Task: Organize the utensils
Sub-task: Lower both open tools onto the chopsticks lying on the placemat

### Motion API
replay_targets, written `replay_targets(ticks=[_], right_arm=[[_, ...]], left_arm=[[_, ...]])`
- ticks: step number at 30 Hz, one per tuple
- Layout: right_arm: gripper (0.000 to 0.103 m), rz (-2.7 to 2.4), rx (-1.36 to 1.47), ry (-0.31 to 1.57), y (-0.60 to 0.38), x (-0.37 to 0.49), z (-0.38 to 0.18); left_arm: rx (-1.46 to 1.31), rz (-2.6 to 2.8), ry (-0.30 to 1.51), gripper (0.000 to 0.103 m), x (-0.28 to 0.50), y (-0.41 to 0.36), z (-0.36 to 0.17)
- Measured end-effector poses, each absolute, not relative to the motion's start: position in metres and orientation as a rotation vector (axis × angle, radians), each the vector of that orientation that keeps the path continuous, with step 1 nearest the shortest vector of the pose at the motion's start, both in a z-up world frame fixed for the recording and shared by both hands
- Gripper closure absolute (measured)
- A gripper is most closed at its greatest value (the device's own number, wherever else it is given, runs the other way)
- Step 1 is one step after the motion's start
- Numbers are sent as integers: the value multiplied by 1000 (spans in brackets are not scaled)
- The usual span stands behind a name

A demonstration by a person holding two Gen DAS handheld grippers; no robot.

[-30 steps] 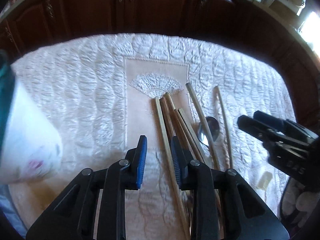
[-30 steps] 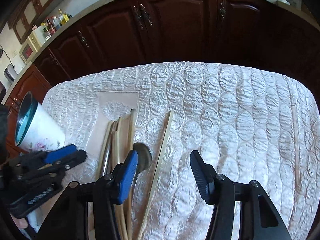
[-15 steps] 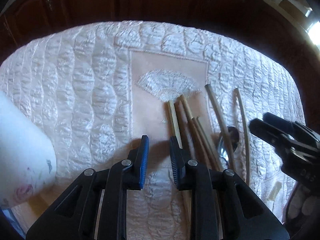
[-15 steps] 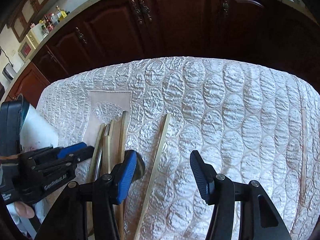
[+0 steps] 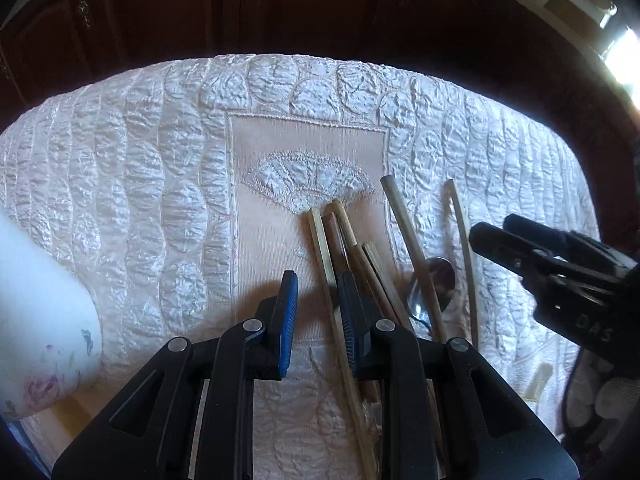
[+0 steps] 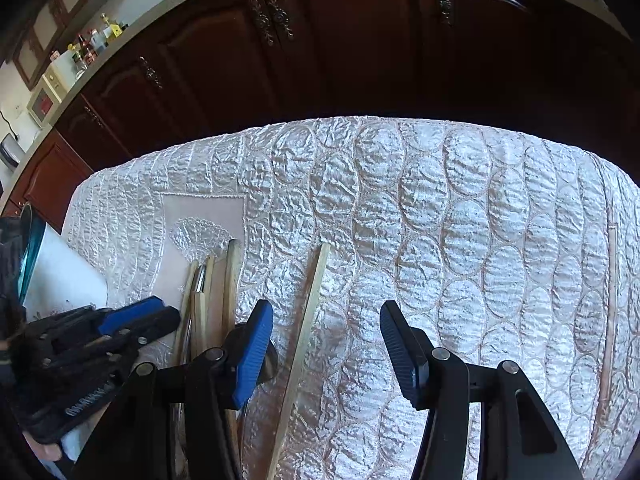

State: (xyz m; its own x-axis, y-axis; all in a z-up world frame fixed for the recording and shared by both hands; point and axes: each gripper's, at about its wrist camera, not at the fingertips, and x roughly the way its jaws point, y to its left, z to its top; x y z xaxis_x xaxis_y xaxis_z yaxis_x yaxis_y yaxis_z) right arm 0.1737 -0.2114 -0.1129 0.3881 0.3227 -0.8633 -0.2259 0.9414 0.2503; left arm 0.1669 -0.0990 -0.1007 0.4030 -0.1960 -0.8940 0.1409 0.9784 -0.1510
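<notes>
Spreading wide under everything: white quilted satin tablecloth (image 5: 152,184), sliding lower in view since a second ago. Standing at left: white floral ceramic cup (image 5: 36,320), showing less rim now. Lying bunched right of centre: pale wooden chopsticks (image 5: 344,240) beside steel spoon (image 5: 434,284). Hovering apart, gripping nothing: left gripper (image 5: 318,292), slightly narrower; right gripper (image 6: 326,336), unchanged.

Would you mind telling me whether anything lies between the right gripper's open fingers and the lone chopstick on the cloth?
Nothing visible does. The right gripper is open, and the lone chopstick lies bare on the quilted cloth, apart from the bundle.
</notes>
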Motion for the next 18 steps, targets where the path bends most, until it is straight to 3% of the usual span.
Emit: replay_targets(ticks=[18], right_arm=[[49,351,84,1131,-214,172,-113]], left_arm=[[-39,-193,1159,81,180,-103,-102]])
